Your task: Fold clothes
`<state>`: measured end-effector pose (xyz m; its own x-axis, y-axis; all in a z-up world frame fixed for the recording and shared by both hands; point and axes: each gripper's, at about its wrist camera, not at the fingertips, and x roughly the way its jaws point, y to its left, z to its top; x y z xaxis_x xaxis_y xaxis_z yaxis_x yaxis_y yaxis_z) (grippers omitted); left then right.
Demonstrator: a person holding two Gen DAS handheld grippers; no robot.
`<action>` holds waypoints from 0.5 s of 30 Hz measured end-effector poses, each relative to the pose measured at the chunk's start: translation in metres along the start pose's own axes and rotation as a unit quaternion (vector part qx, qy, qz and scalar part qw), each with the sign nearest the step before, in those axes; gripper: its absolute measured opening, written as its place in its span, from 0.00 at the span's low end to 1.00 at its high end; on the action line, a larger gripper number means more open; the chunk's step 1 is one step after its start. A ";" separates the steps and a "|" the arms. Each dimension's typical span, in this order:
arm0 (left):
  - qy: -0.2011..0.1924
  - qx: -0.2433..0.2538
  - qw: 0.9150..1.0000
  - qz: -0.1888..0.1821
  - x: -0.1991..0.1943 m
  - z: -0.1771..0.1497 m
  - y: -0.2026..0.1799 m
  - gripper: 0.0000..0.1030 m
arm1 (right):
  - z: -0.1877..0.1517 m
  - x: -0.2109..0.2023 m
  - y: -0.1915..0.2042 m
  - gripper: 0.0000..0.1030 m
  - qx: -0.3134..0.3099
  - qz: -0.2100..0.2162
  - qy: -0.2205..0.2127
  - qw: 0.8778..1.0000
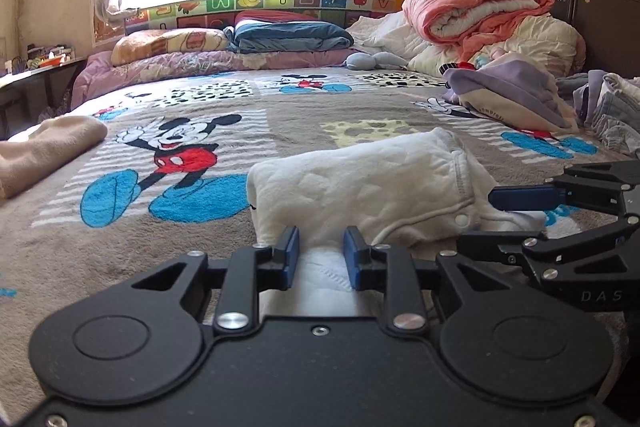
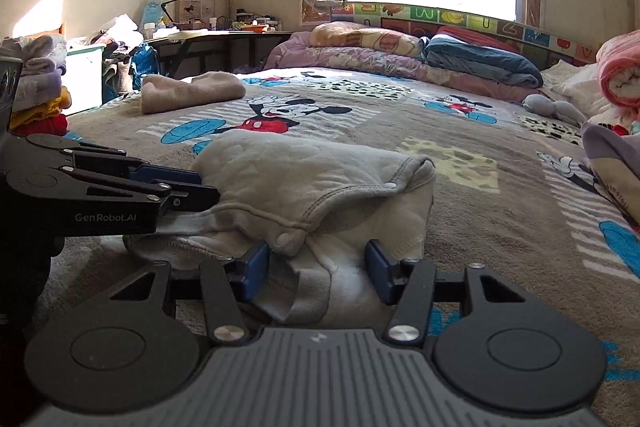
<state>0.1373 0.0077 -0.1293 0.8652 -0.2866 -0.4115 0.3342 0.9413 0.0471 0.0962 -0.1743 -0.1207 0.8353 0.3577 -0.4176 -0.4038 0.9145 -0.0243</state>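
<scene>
Right wrist — gripper (image 2: 316, 273) straddles garment (image 2: 304, 179)

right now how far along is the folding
Done: a folded beige fleece piece lies apart on the cartoon-print blanket. In hand: the small white quilted garment, partly folded, with the left tool and right tool open around its near edge. Left: the crumpled lilac-and-white clothes.

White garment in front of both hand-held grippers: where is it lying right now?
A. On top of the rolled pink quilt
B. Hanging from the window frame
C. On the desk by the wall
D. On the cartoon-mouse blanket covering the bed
D: the white garment rests on the cartoon-mouse blanket, between the open fingers of both hand-held grippers.
</scene>
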 end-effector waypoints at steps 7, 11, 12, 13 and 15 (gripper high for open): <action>0.004 -0.004 1.000 -0.007 -0.013 -0.002 0.003 0.23 | -0.017 -0.020 0.013 0.53 -0.019 0.002 -0.021 1.000; 0.016 -0.018 1.000 -0.013 -0.012 -0.005 0.008 0.24 | -0.025 -0.005 0.015 0.70 -0.024 0.025 0.012 0.999; 0.019 -0.022 0.999 -0.015 -0.012 -0.006 0.009 0.24 | -0.026 -0.004 0.018 0.73 -0.033 0.024 0.015 0.999; 0.022 -0.025 0.999 -0.017 -0.012 -0.006 0.011 0.24 | -0.026 -0.004 0.020 0.74 -0.037 0.024 0.016 0.999; 0.027 -0.032 0.999 -0.020 -0.011 -0.008 0.014 0.25 | -0.022 -0.009 0.019 0.74 -0.021 0.032 0.012 0.999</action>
<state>0.1293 0.0251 -0.1315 0.8295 -0.3155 -0.4610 0.3414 0.9395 -0.0286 0.0725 -0.1645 -0.1375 0.7987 0.4101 -0.4403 -0.4714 0.8813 -0.0343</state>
